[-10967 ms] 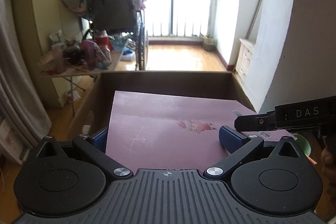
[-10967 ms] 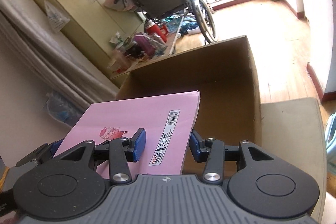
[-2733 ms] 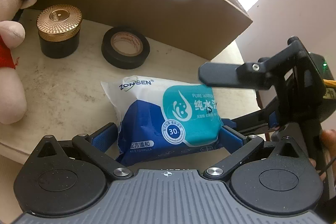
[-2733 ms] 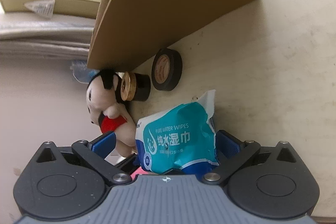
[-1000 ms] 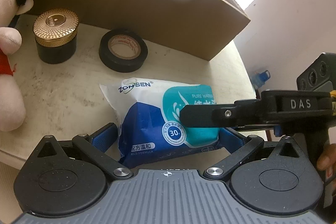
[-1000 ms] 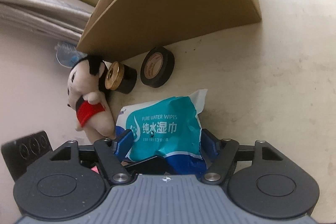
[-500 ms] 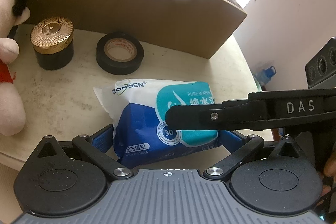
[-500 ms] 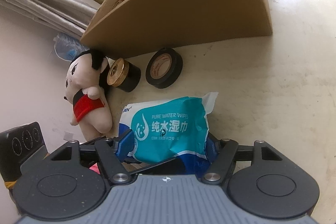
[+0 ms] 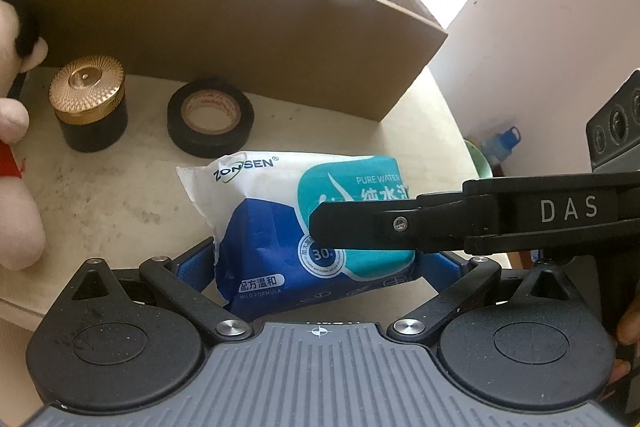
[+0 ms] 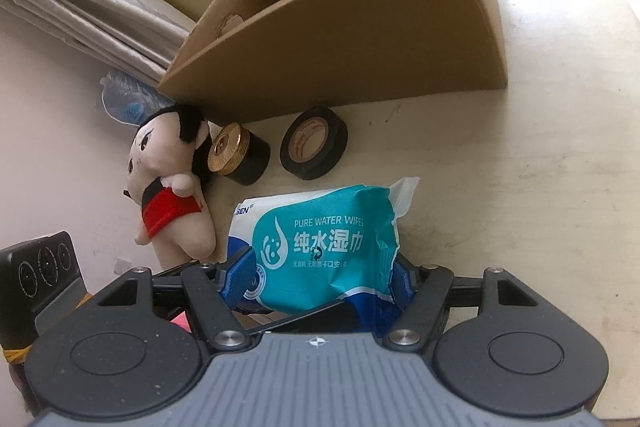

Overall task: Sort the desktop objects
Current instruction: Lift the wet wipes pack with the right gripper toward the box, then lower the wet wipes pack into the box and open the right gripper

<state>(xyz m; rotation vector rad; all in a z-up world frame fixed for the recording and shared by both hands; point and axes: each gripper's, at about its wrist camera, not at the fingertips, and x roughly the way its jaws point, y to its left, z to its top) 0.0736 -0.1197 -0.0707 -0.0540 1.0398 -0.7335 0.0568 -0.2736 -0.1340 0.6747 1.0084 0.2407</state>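
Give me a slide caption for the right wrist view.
Right gripper clamps a wet wipes pack beside tape roll, gold-lidded jar, doll and cardboard box.

Beyond the blue-and-teal wet wipes pack [image 10: 320,247], a black tape roll [image 10: 314,149] and a gold-lidded black jar [image 10: 238,155] are crowding the strip before the tall brown cardboard box [image 10: 360,47]. A plush doll [image 10: 168,183] is blocking the left side. The cream table [image 10: 520,207] is lying bare to the right.

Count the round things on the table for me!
2: a tape roll lying flat in front of the box, and a gold-lidded jar between it and the doll. Others may hide behind the wipes.
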